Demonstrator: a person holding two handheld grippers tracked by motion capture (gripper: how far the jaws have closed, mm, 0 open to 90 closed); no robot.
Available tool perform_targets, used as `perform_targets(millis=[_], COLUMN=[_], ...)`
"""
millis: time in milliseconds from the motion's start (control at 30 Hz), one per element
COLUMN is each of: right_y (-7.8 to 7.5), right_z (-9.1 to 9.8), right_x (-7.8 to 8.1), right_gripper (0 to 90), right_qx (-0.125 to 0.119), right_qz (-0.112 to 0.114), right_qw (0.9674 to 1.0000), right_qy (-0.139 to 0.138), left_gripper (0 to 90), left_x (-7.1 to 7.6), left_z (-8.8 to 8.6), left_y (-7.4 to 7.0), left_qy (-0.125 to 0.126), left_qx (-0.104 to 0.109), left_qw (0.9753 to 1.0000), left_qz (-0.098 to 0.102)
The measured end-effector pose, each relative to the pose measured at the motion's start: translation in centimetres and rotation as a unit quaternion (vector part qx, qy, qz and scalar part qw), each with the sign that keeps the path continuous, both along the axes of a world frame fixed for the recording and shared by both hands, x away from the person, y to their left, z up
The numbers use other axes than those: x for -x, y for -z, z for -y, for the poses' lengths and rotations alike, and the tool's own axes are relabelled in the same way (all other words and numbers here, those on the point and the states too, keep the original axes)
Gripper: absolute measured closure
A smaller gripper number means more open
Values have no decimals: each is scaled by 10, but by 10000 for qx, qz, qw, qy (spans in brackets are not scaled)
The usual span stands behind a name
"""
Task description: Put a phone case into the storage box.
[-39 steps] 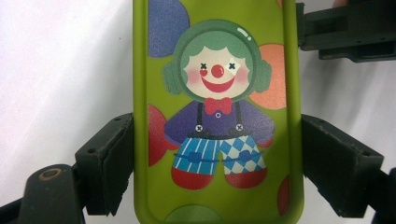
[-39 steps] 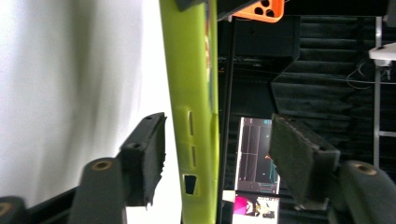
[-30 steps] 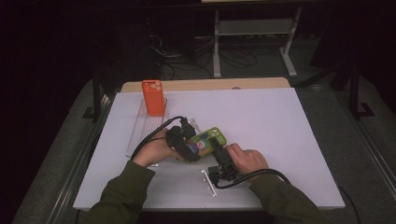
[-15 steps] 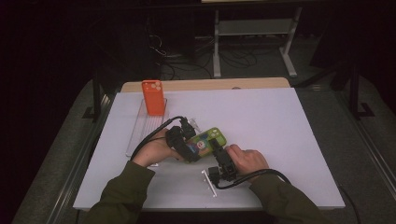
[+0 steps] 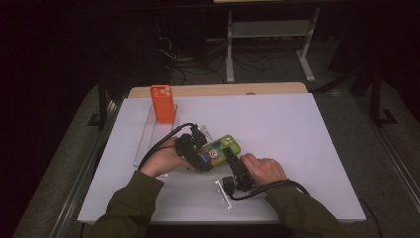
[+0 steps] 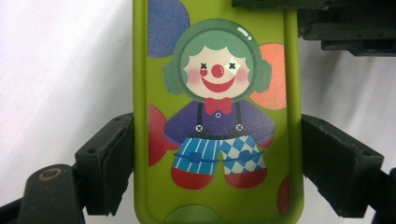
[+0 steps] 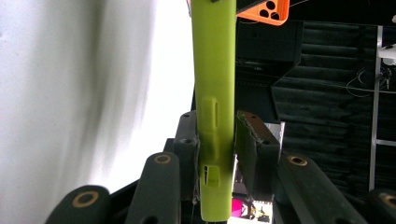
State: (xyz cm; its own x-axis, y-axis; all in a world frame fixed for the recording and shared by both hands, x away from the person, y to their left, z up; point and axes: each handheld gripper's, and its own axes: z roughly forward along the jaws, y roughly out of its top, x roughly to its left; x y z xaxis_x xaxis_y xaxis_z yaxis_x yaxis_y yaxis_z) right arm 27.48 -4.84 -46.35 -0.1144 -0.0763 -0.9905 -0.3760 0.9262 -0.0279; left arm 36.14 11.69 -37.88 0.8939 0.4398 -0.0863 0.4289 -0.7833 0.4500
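A lime-green phone case (image 5: pixel 221 148) with a clown picture is held just above the white table top at centre. My left gripper (image 5: pixel 198 159) is shut across its width; in the left gripper view both pads (image 6: pixel 116 163) press the sides of the case (image 6: pixel 217 93). My right gripper (image 5: pixel 231 159) comes from the near side, and its jaws have just been closing. In the right gripper view the case (image 7: pixel 214 70) stands edge-on between the jaws of the right gripper (image 7: pixel 217 140), whose pads (image 7: pixel 245 149) lie against its two faces.
An orange phone case (image 5: pixel 163 103) stands upright in a clear rack (image 5: pixel 146 144) at the back left, and shows again (image 7: pixel 261 9) in the right gripper view. A small white strip (image 5: pixel 224 194) lies by the right hand. The white table top (image 5: pixel 307 148) stretches off to the right.
The right gripper's jaws have narrowed around the green case. Both hands and the case stay where they were.
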Motion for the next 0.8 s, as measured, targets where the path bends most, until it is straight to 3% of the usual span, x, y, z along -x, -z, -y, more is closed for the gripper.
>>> perform_targets(millis=[433, 700, 800], right_y=[0, -3, -5], right_z=[1, 3, 4], right_x=[1, 2, 3], right_gripper=[755, 770, 771], right_qx=[79, 36, 60], right_qz=[-38, -60, -42], right_qw=[10000, 10000, 10000], right_qy=[-2, -13, -34], left_gripper=[161, 152, 146], left_x=[0, -2, -1], left_z=[-1, -5, -7], left_y=[0, -1, -2], left_qy=[10, 136, 129], left_qx=[41, 200, 386], left_qw=[10000, 9997, 9991], left_qz=[-36, -92, -95])
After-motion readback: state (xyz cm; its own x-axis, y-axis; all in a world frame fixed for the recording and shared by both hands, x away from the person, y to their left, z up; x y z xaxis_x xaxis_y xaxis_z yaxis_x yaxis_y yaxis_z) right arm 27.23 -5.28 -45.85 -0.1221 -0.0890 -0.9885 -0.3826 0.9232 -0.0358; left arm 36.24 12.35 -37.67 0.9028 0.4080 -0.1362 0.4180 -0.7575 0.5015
